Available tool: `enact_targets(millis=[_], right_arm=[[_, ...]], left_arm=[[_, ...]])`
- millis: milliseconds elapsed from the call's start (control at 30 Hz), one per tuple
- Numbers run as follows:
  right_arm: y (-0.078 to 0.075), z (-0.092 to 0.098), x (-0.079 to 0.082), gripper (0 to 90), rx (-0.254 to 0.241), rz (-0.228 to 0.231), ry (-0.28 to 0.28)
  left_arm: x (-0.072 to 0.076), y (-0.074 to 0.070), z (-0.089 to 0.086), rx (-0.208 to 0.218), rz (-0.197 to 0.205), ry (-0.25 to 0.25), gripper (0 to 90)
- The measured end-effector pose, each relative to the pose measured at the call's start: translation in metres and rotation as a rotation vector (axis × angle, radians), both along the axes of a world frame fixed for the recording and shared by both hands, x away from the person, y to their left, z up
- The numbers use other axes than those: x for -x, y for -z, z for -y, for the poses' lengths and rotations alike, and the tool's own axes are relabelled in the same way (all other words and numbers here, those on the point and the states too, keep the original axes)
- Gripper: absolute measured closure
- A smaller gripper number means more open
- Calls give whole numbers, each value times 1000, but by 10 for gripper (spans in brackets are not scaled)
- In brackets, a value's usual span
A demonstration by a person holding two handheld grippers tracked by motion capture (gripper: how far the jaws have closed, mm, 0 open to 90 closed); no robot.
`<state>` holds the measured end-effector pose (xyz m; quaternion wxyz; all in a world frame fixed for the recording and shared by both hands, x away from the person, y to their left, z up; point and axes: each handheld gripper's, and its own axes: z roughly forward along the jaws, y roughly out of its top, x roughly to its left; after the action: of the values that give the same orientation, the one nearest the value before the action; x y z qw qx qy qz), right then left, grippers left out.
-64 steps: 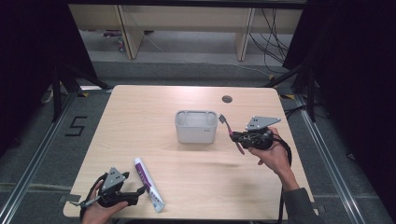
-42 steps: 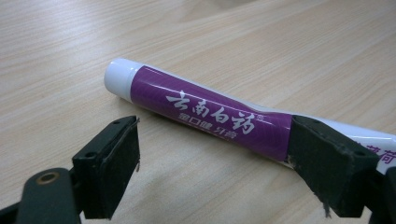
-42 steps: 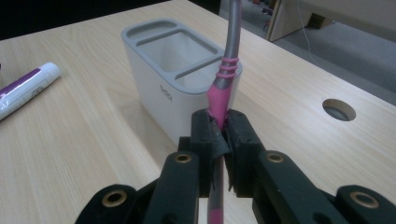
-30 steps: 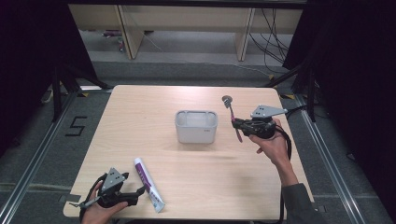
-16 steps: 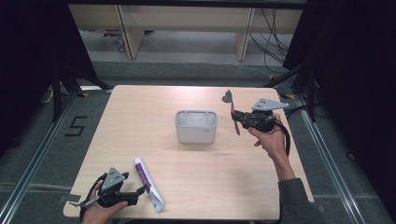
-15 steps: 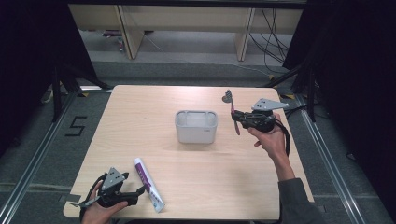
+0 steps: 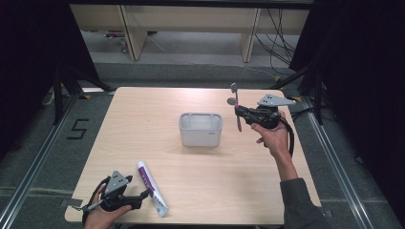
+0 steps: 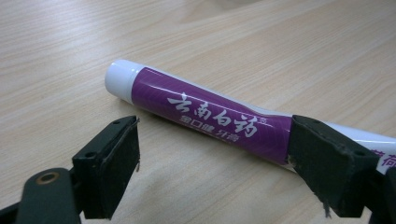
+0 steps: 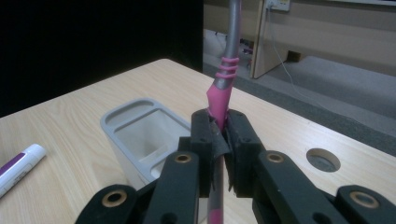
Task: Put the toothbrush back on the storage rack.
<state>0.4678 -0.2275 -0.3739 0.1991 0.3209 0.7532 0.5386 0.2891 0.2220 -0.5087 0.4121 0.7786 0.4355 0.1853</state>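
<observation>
1. Overhead, in the high view, one wooden table (image 7: 143, 124) carries one grey box-shaped holder (image 7: 201, 129) at its middle and one purple-and-white toothpaste tube (image 7: 153, 194) near the front edge; a black "5" (image 7: 78, 129) marks the floor at left. The right gripper (image 7: 239, 113), raised just right of the holder on a lifted forearm, clamps one pink-and-grey toothbrush (image 7: 236, 106) upright. The left gripper (image 7: 138, 198) lies low at the front-left corner, pointing at the tube.
2. Left gripper view: the tube (image 8: 210, 122) bears white Chinese characters on its purple band, too stylised to read surely. Both jaws stand spread apart, the tube lying beyond them, untouched.
3. Right gripper view: both jaws are clenched on the toothbrush (image 9: 222, 93) handle, above the holder (image 9: 140, 135).
</observation>
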Motion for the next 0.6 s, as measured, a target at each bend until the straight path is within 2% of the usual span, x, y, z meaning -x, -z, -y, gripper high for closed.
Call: enact_targets(millis=[33,67,167,200,267,300,333,367,400,500,533,600], right_arm=[[-3,-2,-2,831,-2,4,-16],[-5,-4,-1,831,-8,-4,-6],[-7,-7,-3,831,-14,14,-8],[-9,-9,-3,831,-26,-7,-19],[-12,-15,-4,831,-33,-5,-12],[-13,-15,-6,831,-23,14,-19],[-13,-15,-6,831,-23,14,-19],[-15,-18,-7,831,-30,9,-21],[-16,-19,-7,831,-39,-5,-23],[-19,-22,-9,831,-40,10,-18],[-19,-23,-12,831,-43,18,-31],[-20,-25,-13,831,-42,17,-22]], left_arm=[[0,0,-1,7,6,5,166],[0,0,-1,7,6,5,165],[1,0,-3,5,10,-4,166],[0,0,-3,7,10,0,166],[1,0,-2,18,10,-4,165],[1,0,-2,3,3,2,165],[1,0,-2,3,3,2,166],[1,-1,-4,-18,-2,16,165],[1,-1,-3,-17,-1,14,165],[1,0,-3,-10,3,3,165],[1,0,-1,14,5,-1,166],[1,0,-1,14,5,-1,165]])
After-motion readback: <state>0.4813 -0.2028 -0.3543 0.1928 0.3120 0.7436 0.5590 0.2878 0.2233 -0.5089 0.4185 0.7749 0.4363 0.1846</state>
